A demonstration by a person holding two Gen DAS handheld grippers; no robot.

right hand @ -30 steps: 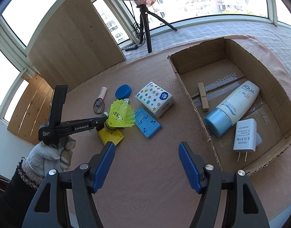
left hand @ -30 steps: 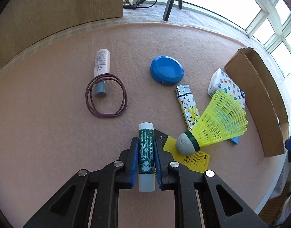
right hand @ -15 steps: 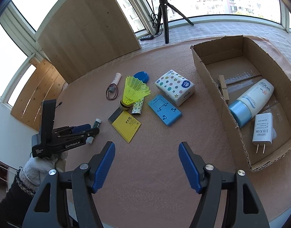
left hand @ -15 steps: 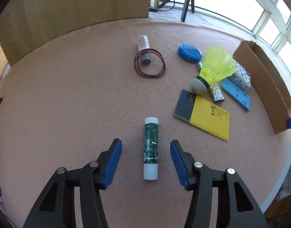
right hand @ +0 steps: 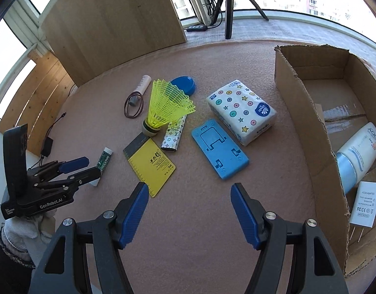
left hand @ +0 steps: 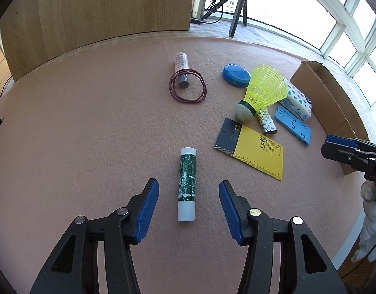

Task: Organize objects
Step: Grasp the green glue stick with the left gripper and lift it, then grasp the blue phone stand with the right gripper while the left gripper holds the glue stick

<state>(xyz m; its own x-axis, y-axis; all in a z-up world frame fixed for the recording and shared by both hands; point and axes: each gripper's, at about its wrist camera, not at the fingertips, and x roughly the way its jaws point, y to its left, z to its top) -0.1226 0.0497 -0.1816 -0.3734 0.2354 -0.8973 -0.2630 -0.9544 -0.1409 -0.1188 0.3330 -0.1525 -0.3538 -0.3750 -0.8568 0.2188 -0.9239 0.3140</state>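
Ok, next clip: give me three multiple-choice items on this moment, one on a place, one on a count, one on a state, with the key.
1. Where does the green stick lie?
A. in the cardboard box
B. on the mat between the left gripper's fingers
C. on the yellow card

2. How many things show inside the box?
A. two
B. none
C. five

3. How is the right gripper?
A. open, holding nothing
B. shut on the shuttlecock
C. shut on the blue stand

Key: 1 B, it lies flat between the spread fingers. 2 A, a bottle and a white plug. 3 A, its fingers stand wide apart over bare mat.
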